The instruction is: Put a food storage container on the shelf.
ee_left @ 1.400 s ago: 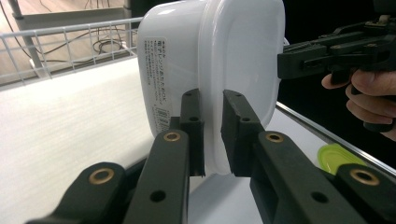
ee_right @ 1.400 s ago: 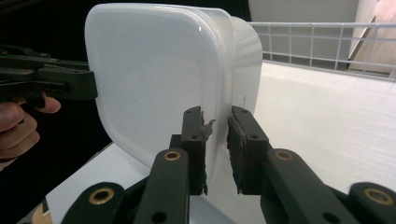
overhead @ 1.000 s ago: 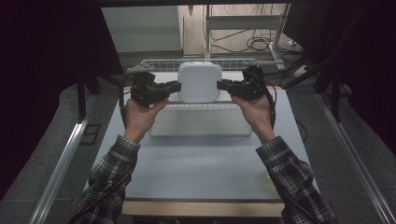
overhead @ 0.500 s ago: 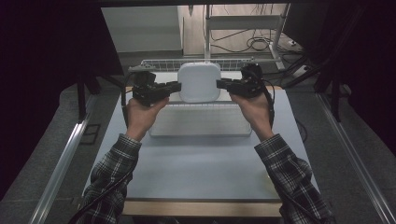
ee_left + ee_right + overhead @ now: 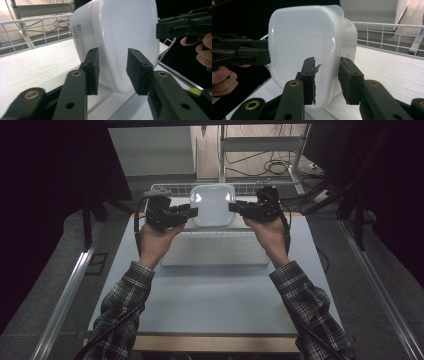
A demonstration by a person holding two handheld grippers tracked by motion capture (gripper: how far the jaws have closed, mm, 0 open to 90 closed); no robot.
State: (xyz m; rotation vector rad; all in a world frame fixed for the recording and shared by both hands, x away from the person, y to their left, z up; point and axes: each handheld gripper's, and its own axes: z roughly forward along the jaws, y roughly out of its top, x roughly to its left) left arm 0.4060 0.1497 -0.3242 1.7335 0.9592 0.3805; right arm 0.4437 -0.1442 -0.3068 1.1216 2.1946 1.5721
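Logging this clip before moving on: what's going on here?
A person works at a white table with a gripper in each hand. The left gripper and right gripper sit at opposite edges of a white plastic tub that stands on edge by a wire rack. Both sets of jaws have just been opening; the fingers straddle the tub's rim with gaps showing, so it looks released. A flat tray lies nearer the person.

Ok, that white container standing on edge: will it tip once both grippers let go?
Probably. The white container stands upright on its narrow rounded rim, so it may topple. Its thin, glossy plastic looks light and slippery. Both grippers' jaws have just been opening around its edges, leaving gaps.
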